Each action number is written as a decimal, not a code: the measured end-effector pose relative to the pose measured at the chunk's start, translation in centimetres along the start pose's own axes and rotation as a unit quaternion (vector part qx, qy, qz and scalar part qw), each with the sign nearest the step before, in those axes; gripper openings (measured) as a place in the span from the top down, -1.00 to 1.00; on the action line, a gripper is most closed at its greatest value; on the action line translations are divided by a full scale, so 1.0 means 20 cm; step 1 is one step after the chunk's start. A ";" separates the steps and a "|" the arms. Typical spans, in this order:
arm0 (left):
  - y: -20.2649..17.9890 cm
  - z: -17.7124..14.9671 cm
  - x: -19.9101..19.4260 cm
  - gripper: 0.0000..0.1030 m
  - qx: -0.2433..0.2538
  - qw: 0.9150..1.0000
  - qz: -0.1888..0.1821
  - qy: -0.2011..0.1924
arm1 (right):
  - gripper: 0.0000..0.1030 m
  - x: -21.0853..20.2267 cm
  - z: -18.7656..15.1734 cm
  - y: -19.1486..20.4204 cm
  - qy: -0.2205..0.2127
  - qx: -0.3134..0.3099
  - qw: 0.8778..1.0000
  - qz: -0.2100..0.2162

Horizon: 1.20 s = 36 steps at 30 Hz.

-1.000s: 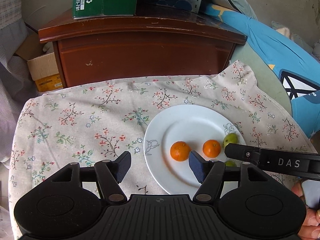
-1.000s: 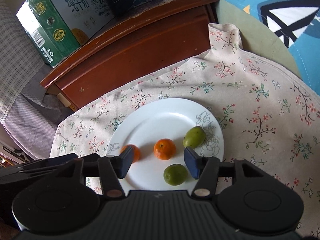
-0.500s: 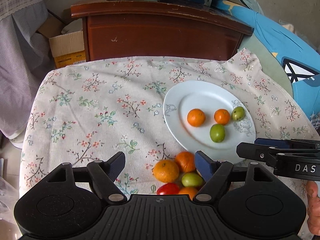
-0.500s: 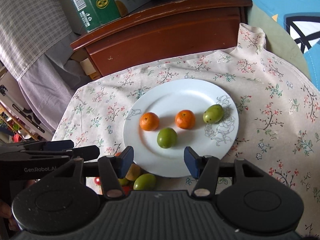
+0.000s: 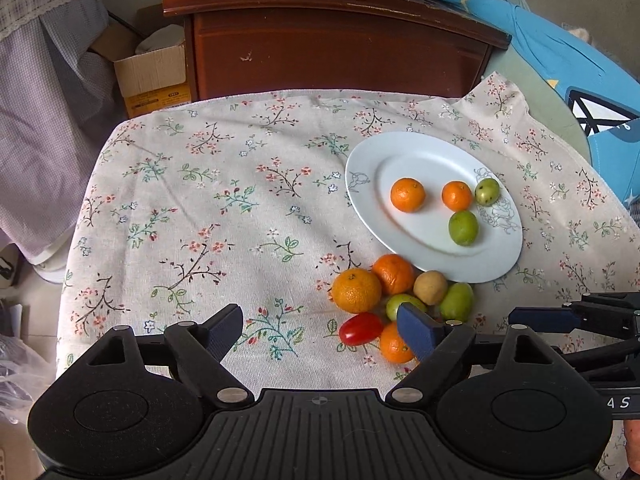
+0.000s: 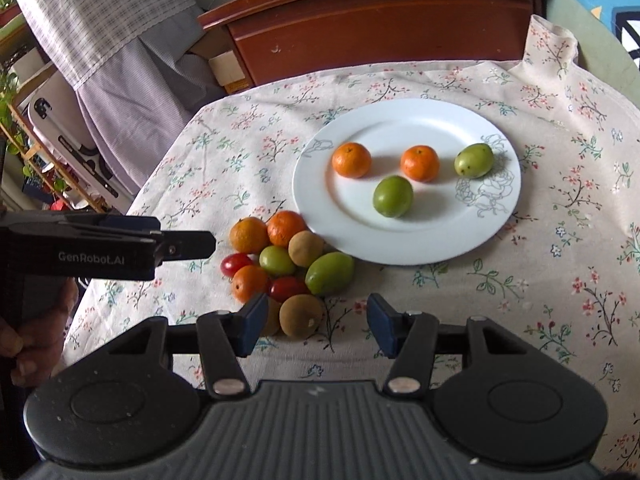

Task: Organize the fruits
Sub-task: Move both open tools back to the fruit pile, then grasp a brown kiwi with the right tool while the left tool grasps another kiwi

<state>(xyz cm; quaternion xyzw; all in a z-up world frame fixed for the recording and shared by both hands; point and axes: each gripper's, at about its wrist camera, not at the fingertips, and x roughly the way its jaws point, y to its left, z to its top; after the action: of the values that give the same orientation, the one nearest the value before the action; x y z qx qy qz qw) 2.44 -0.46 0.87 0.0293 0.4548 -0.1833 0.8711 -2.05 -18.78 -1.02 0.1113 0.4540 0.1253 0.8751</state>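
Round white ceramic plate (image 6: 404,248) on floral-cloth bench (image 5: 224,216): two orange mandarins, two green fruits. Loose mixed-fruit cluster (image 6: 288,268) on cloth, touching plate rim at 7 o'clock. Left gripper (image 5: 320,330): jaws opening, wide, empty. Right gripper (image 6: 314,322): jaws closing, part-open, nothing gripped.

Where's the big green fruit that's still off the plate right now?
In the right wrist view the big green fruit lies on the tablecloth just below the plate's near rim, at the pile's right edge, beside a brown fruit.
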 end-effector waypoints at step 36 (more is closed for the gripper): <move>-0.15 -0.08 0.05 -0.66 0.056 0.996 -0.056 0.044 | 0.46 0.00 -0.02 -0.07 0.011 0.003 1.000 -0.016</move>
<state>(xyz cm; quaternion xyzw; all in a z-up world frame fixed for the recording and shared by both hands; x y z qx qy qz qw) 0.78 -3.17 -0.52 0.0604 0.4829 -0.2554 0.8354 -2.14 -19.98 -1.64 0.1053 0.4658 0.1115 0.8715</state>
